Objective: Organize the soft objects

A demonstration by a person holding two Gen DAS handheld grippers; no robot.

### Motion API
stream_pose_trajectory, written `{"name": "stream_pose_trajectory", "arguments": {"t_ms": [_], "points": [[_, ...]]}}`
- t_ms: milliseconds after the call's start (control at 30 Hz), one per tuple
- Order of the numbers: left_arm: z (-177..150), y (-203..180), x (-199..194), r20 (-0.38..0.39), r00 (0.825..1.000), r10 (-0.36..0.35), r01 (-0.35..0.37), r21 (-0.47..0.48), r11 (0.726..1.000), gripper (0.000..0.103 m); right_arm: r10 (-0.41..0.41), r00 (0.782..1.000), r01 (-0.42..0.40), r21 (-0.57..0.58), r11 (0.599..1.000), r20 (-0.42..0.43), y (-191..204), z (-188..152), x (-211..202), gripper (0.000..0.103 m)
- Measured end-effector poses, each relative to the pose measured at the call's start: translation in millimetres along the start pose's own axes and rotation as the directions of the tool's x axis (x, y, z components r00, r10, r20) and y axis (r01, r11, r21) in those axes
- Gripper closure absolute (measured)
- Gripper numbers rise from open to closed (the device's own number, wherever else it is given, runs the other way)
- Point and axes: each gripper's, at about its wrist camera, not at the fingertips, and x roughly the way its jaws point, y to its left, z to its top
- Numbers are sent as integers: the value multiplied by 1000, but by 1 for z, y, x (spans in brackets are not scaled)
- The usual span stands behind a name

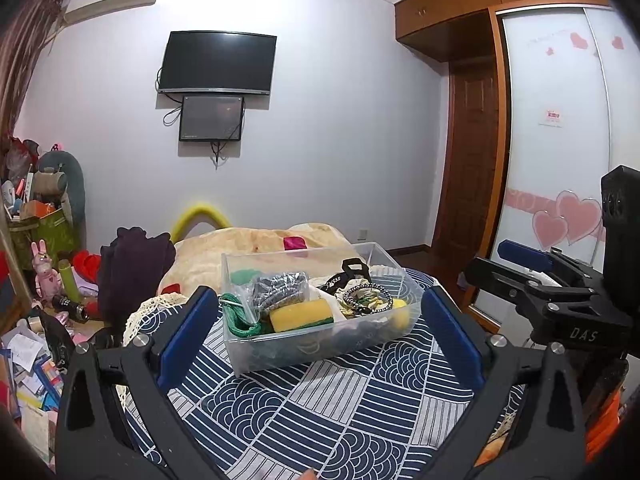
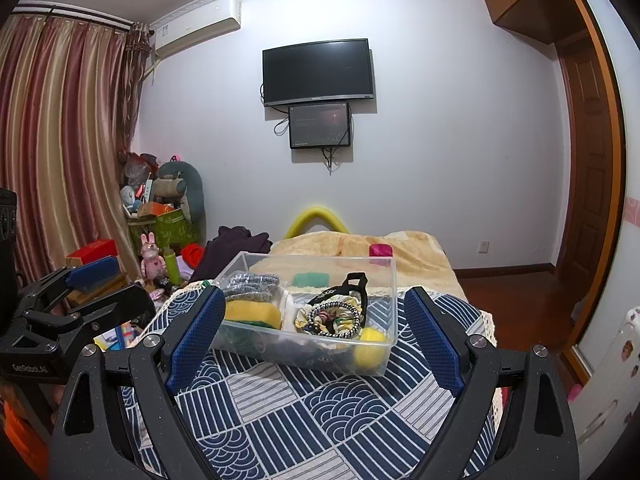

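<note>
Closest to me, my left gripper [image 1: 320, 332] stands with its blue pads spread wide and nothing between them, and my right gripper [image 2: 316, 336] is the same, wide and empty. Both hover above the navy patterned cloth [image 1: 340, 408], short of the goods.

Just beyond the fingertips sits the clear plastic bin [image 1: 320, 356] on that cloth, already holding the soft things: a yellow sponge [image 1: 300, 316] with a green backing near the front wall, green cord [image 1: 236, 320] at its left corner, a grey knitted piece in a bag [image 1: 276, 290], a heap of hair ties [image 1: 366, 298] with a black strap [image 2: 356, 282] standing over them, and a yellow ball [image 2: 370, 344] at the right front corner.

I judge the risks this way: the bin looks light and rests on loose fabric, so a one-sided push could slide or tip it. The hair ties are tangled, so pinching one may drag out its neighbours.

Further off, a beige blanket [image 2: 360, 248] covers the bed, with a pink object [image 2: 380, 250] on it.
</note>
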Motion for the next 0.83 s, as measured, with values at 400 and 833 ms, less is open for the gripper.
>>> {"name": "stream_pose_trajectory", "arguments": {"t_ms": [400,833], "points": [[-1,0,-1,-3,1000,-10,10,1,1000,0,1,1000,-1,2,1000,-6,3,-2,-1,13],[-2,1,-2,-3,1000,-4,4,-16,1000,0,4,1000,-4,0,1000,-4,5,-2,0,6]]}}
